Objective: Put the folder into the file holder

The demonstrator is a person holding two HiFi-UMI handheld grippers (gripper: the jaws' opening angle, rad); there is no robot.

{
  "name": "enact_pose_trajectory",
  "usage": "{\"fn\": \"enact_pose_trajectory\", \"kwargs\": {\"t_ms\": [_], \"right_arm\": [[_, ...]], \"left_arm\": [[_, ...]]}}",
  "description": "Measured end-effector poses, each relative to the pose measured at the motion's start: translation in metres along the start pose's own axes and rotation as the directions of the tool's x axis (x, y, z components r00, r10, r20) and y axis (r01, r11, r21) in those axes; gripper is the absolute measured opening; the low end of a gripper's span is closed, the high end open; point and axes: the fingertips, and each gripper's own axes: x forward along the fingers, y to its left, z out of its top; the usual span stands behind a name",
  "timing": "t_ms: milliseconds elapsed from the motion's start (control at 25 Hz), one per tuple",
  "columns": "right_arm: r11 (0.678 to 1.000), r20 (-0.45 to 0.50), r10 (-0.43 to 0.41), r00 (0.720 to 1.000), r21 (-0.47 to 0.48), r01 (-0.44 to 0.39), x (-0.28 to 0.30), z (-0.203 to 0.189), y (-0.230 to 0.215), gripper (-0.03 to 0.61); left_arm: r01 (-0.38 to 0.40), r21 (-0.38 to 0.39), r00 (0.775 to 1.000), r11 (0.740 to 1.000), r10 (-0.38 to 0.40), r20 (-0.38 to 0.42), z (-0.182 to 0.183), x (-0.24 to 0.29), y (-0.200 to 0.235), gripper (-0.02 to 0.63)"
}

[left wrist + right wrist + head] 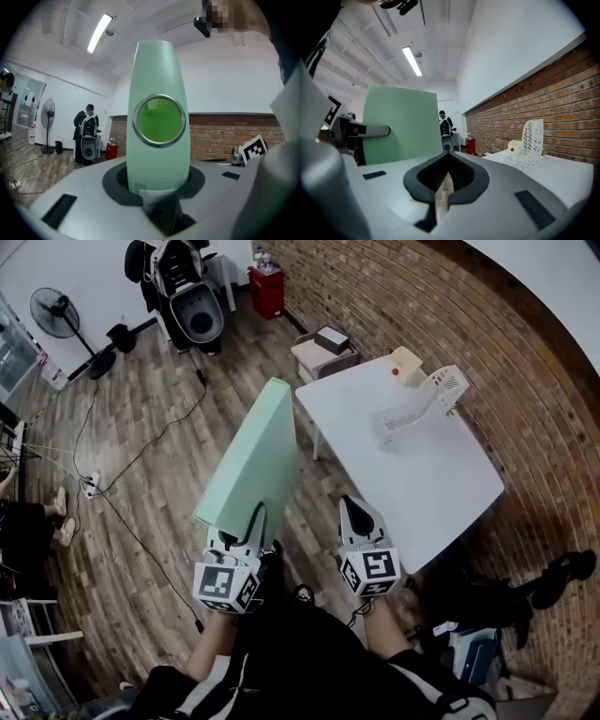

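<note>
Item: mint-green lever-arch folder (253, 460), one; a metal-rimmed finger hole shows in its spine.
Location: in the air off the left side of the white table (412, 484), over the wood floor and well clear of the tabletop.
Left gripper (246, 526): jaws partly closed, clamped on the folder's lower end, spine facing its camera; the folder rises tilted above them.
Right gripper (361, 521): jaws together, nothing between them, at the table's near corner.
File holder (422, 401): one, white perforated plastic, at the table's far side by the brick wall.
Handling (judged): stiff board, probably light, smooth covers likely slippery. Gripped low, it may swing; a hold on the spine suits it, and the free gripper could steady it.
Count: one folder, one file holder, one table, two grippers.
</note>
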Motion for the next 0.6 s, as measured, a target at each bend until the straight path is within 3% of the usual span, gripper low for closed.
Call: {"fn": "enact_pose_trajectory", "kwargs": {"t_ms": [320, 480, 600], "right_arm": [[0.989, -0.006, -0.146, 0.989, -0.008, 0.146, 0.06, 0.021, -0.045, 0.009], [0.975, -0.014, -0.22, 0.975, 0.006, 0.22, 0.083, 0.028, -0.058, 0.009], [0.953, -0.034, -0.303, 0.952, 0.021, 0.303, 0.086, 0.026, -0.065, 0.009]], "left_arm": [[0.198, 0.01, 0.98, 0.98, -0.198, 0.0, 0.017, 0.103, 0.021, 0.13], [0.286, 0.011, 0.958, 0.958, -0.286, -0.01, 0.025, 0.143, 0.03, 0.13], [0.37, -0.001, 0.929, 0.929, -0.37, -0.02, 0.026, 0.167, 0.031, 0.13]]}}
